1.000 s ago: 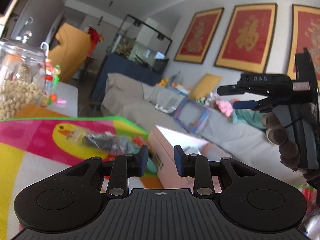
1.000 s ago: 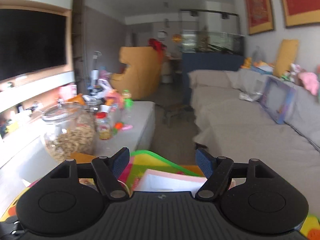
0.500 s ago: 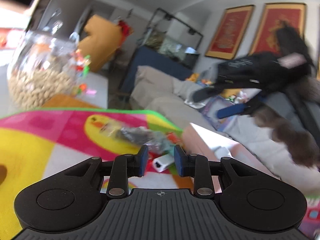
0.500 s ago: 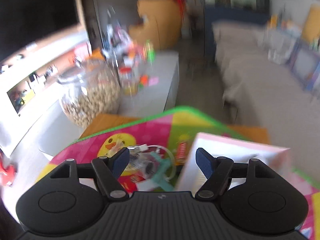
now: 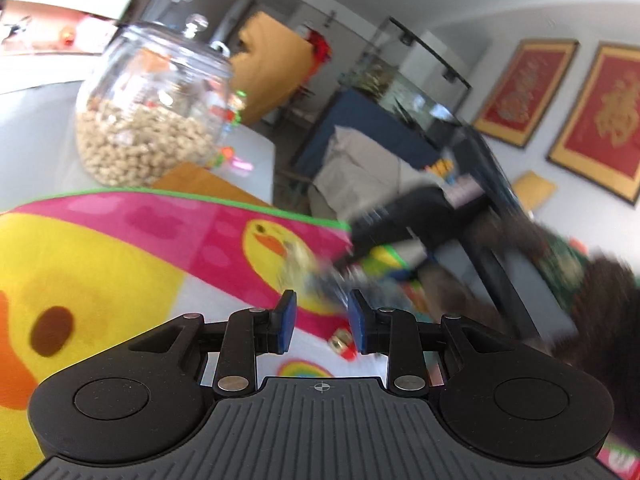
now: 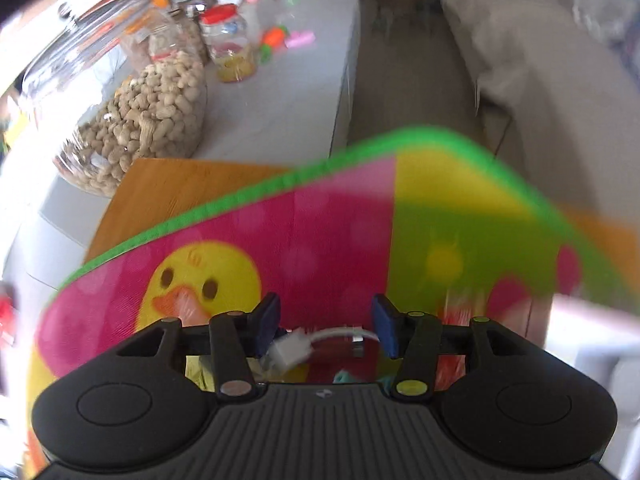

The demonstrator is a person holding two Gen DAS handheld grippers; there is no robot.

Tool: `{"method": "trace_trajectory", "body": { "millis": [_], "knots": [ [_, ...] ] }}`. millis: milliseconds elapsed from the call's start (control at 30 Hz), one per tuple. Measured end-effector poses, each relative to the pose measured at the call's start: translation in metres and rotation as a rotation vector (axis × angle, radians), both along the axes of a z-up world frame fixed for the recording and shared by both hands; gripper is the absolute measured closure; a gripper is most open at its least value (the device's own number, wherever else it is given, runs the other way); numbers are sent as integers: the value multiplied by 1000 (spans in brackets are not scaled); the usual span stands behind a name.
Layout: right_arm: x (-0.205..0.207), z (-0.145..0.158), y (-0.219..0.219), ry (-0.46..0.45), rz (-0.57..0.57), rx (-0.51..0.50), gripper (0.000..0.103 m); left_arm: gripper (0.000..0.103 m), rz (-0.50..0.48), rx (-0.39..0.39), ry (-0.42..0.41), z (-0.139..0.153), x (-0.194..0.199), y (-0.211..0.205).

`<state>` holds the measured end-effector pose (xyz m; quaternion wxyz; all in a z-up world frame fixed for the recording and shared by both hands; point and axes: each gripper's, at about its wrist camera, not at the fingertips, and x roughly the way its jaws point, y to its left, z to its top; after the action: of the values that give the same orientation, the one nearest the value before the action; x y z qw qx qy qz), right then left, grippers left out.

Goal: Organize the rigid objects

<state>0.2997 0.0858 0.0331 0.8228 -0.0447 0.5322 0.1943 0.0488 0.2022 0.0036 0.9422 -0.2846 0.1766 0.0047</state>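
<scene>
A colourful duck-print mat point(image 5: 132, 248) covers the table; it also shows in the right wrist view point(image 6: 328, 232). A blurred pile of small objects point(image 5: 320, 276) lies on it, with a small red and gold item point(image 5: 342, 342) nearer. My left gripper point(image 5: 322, 320) hangs above the mat, jaws a little apart and empty. My right gripper point(image 6: 326, 322) is open over a white cable adapter point(image 6: 308, 346) that lies between and below its fingers. In the left wrist view the right gripper point(image 5: 424, 220) is a dark blur over the pile.
A large glass jar of peanuts point(image 5: 152, 120) stands beyond the mat, also in the right wrist view point(image 6: 128, 120). Smaller jars and toys point(image 6: 236, 52) sit on the white table. A pink-white box edge point(image 6: 596, 324) is at right. A grey sofa point(image 6: 560, 80) lies beyond.
Both grippers have tilted down toward the mat. The right gripper has swung down over the object pile, with the white adapter now between its fingers. The left gripper has shifted left, past the box.
</scene>
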Motion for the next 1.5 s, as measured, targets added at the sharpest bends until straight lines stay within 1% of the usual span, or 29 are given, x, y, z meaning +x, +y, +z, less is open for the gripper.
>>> {"method": "trace_trajectory", "body": {
  "millis": [67,167,233,300,367,433,500,533,600,633,667,733,800,833,900,967,1000,1033,1067,1133,1167,1200,1267,1333,1433,1500],
  "knots": [
    [-20,0,-5,0,49,12,53,72,37,-14,14,-2,-1,5],
    [-52,-2,-18,29,105,72,54,72,62,-35,46,-4,-2,11],
    [-79,-1,-27,14,151,91,54,72,67,-30,46,-2,-6,13],
    [-106,1,-36,-11,201,117,54,72,51,-37,47,-2,-8,15],
    [-136,4,-43,-71,277,140,54,72,21,-58,67,-5,-12,16],
    [-171,7,-52,-173,352,137,54,72,11,-59,89,-7,-13,14],
    [-204,8,-58,-284,424,103,54,72,6,-41,98,-6,-18,9],
    [-221,10,-66,-337,460,89,51,72,-3,-31,103,-6,-20,6],
    [-248,10,-82,-430,486,74,41,72,-24,-17,126,-7,-21,-1],
    [-258,8,-90,-452,486,69,32,72,-39,-10,139,-7,-21,-5],
    [-264,6,-98,-455,480,65,29,72,-58,1,149,-7,-20,-11],
    [-270,-1,-115,-435,435,51,29,72,-100,39,167,-6,-19,-23],
    [-271,-7,-137,-420,364,45,29,72,-166,79,182,-1,-16,-34],
    [-272,-8,-149,-416,316,38,29,72,-205,105,184,3,-14,-40],
    [-271,-10,-170,-425,224,20,29,72,-245,177,170,18,-7,-50],
    [-267,-13,-190,-417,155,49,29,72,-268,252,155,37,10,-58],
    [-264,-16,-200,-400,122,82,29,72,-283,279,162,47,24,-62],
    [-262,-17,-207,-389,94,114,29,72,-304,291,193,56,44,-66],
    [-262,-18,-212,-391,75,138,29,72,-334,273,235,62,67,-68],
    [-260,-20,-213,-397,59,154,28,72,-393,169,312,65,119,-68],
    [-261,-21,-213,-402,58,152,27,72,-403,125,355,63,145,-69],
    [-262,-21,-213,-405,58,150,27,72,-407,105,398,60,167,-70],
    [-263,-22,-215,-407,55,156,27,72,-406,93,466,51,204,-78],
    [-262,-22,-217,-402,49,175,27,72,-381,76,513,43,228,-83],
    [-261,-22,-219,-396,47,194,25,72,-374,81,523,35,243,-88],
    [-259,-23,-219,-391,54,201,22,72,-390,111,537,29,248,-94]
  ]
}}
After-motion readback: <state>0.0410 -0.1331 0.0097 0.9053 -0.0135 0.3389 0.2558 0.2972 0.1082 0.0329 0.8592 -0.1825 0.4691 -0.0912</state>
